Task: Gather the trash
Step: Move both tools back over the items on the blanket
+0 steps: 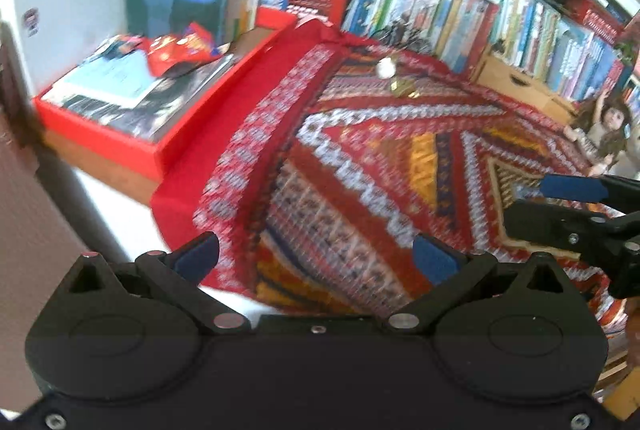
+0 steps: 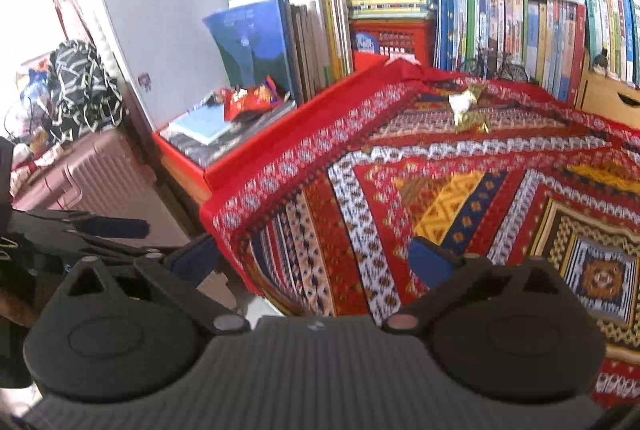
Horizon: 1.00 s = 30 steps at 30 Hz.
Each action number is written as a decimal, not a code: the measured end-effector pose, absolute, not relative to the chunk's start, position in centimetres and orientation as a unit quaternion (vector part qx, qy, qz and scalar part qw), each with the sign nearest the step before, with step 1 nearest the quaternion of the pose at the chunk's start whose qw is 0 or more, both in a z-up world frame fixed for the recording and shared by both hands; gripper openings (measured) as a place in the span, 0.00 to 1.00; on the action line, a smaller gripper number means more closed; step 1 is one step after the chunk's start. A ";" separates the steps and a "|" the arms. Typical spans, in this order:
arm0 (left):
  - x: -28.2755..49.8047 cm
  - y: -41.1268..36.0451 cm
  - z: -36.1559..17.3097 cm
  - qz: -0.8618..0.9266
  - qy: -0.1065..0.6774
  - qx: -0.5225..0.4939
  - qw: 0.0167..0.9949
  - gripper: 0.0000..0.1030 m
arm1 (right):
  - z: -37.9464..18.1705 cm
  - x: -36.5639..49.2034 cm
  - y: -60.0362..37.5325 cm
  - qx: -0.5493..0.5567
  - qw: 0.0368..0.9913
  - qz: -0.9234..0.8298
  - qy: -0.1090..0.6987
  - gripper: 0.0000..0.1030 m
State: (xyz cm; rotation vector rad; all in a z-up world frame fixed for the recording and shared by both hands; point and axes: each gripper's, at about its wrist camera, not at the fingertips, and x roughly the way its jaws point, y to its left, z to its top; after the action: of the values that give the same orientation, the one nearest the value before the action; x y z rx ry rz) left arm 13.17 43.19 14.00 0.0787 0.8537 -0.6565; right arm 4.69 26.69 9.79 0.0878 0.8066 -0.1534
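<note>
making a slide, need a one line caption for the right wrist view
Open right gripper above the patterned tablecloth, crumpled white and gold wrappers ahead.

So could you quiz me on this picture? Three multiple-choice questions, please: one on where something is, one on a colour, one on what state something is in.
1. Where does the red snack wrapper lie?
A. on the books in the red tray
B. on the patterned cloth
C. on the pink suitcase

2. What colour is the shiny wrapper beside the crumpled white paper?
A. blue
B. gold
C. black

3. How do the right tongs stand?
A. shut on the white paper
B. shut on the snack wrapper
C. open, holding nothing

Answers:
1 A: it rests on the books inside the red tray, left of the patterned cloth.
2 B: it glints yellow-gold on the cloth.
3 C: the blue pads stand wide apart with only cloth showing between them.
</note>
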 end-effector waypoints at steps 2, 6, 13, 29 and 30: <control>13.7 42.1 14.8 -0.326 0.407 0.028 0.853 1.00 | 10.9 5.4 26.0 0.039 0.919 -0.069 0.385 1.00; 14.8 39.9 16.8 -0.345 0.388 0.008 0.854 1.00 | 13.4 7.0 24.0 0.037 0.929 -0.064 0.362 1.00; 17.4 34.2 18.8 -0.348 0.356 0.046 0.866 1.00 | 16.0 10.0 19.0 0.050 0.939 -0.069 0.333 1.00; 30.1 26.3 18.3 -0.351 0.334 -0.148 0.862 1.00 | 14.8 17.7 4.9 0.052 0.937 -0.134 0.318 1.00; 30.8 25.7 17.7 -0.350 0.334 -0.149 0.862 1.00 | 13.8 18.3 3.7 0.063 0.932 -0.136 0.331 1.00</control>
State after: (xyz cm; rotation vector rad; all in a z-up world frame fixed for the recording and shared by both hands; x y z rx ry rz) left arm 30.84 25.75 17.69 -0.3124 0.6998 -0.7344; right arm 18.27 3.71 13.84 0.1293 0.6780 -0.2789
